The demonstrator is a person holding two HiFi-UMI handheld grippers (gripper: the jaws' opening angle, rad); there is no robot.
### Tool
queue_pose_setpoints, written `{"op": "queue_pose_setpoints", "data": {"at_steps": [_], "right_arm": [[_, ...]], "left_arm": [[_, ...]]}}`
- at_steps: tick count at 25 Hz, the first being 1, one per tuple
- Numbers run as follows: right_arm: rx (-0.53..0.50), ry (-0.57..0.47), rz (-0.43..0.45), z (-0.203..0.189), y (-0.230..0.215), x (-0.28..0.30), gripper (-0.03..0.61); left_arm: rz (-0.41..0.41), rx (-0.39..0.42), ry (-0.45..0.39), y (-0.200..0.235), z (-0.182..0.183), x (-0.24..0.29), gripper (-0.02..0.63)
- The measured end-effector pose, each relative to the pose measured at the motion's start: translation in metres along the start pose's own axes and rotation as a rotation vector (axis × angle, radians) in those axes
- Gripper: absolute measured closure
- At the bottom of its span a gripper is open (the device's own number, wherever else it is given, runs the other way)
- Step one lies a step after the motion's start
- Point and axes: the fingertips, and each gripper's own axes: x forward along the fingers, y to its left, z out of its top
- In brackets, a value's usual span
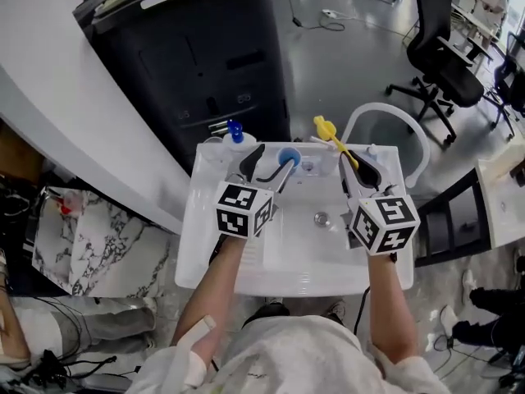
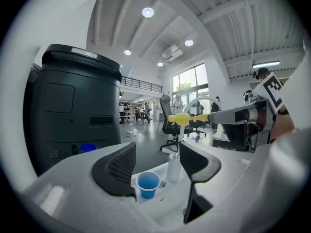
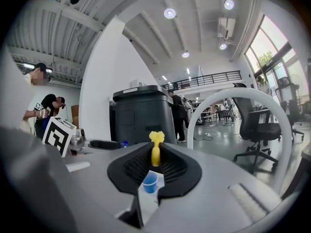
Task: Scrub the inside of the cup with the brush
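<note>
A small blue cup (image 1: 288, 158) stands upright at the back of the white sink (image 1: 303, 257). My left gripper (image 1: 269, 164) is open just in front of it. In the left gripper view the cup (image 2: 148, 183) shows between the spread jaws of the left gripper (image 2: 158, 166), with no pad touching it. My right gripper (image 1: 353, 162) is shut on the handle of a yellow brush (image 1: 326, 128), which points away and to the left above the sink's back rim. In the right gripper view the brush (image 3: 156, 149) stands clamped between the jaws, with the cup (image 3: 150, 182) lower down beyond them.
A tall black bin (image 1: 197, 56) stands behind the sink. A blue-capped bottle (image 1: 235, 131) and a white bottle (image 2: 174, 166) are on the back rim. A white curved tube (image 1: 385, 113) arches at the right, with an office chair (image 1: 443, 56) beyond it. The drain (image 1: 321, 217) is mid-basin.
</note>
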Motion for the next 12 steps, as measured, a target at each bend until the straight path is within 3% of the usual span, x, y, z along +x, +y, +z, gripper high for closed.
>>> {"op": "queue_pose_setpoints", "data": {"at_steps": [5, 12], "right_arm": [[0.002, 0.002, -0.02, -0.002, 0.003, 0.009, 0.545], [0.009, 0.016, -0.032, -0.01, 0.0, 0.023, 0.545]], "left_arm": [[-0.047, -0.004, -0.015, 0.002, -0.006, 0.013, 0.311], [-0.097, -0.022, 0.03, 0.002, -0.047, 0.039, 0.261]]}}
